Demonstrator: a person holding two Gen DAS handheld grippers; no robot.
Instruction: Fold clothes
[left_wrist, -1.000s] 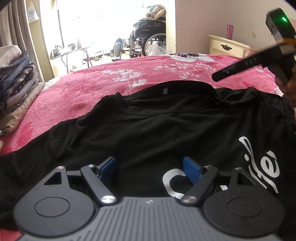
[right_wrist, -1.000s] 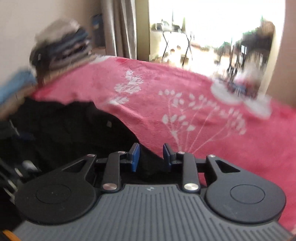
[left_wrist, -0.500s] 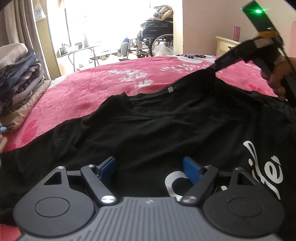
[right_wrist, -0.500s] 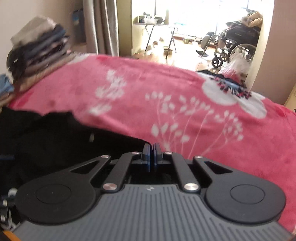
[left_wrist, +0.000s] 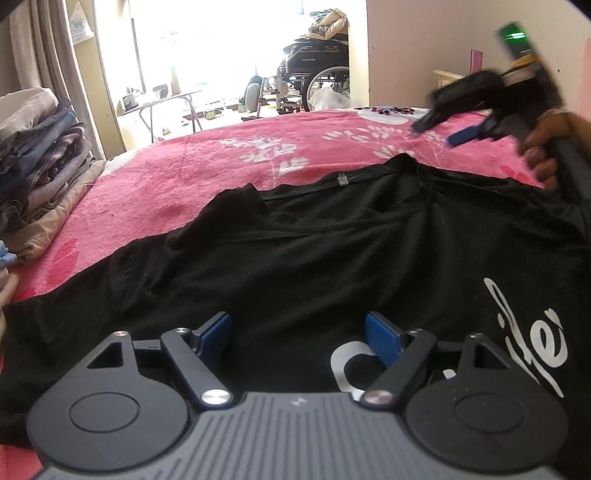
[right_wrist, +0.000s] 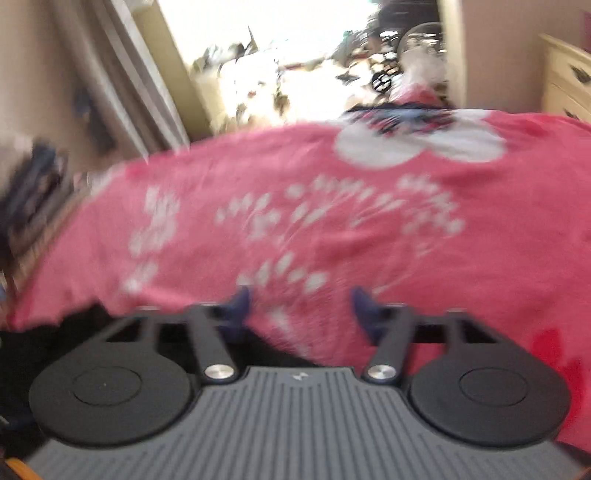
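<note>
The black T-shirt (left_wrist: 332, 236) lies spread on the pink blanket (left_wrist: 177, 184), directly ahead of the left gripper (left_wrist: 297, 334). Step judged: flattening before the first fold. Next: regrasp an edge. Right gripper (right_wrist: 299, 306): jaws just opened, empty, beyond the collar. Left gripper: released, holding nothing.

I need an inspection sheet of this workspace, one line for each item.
Surface: pink floral blanket on a bed.
Job's things: black T-shirt spread out, white lettering showing.
Clutter: stack of folded clothes at the left edge.
Grippers: left tongs open over the shirt; right tongs just opened, nothing between them.
Cables: nothing seen.
Surroundings: wheelchair, folding table, cream dresser.
</note>
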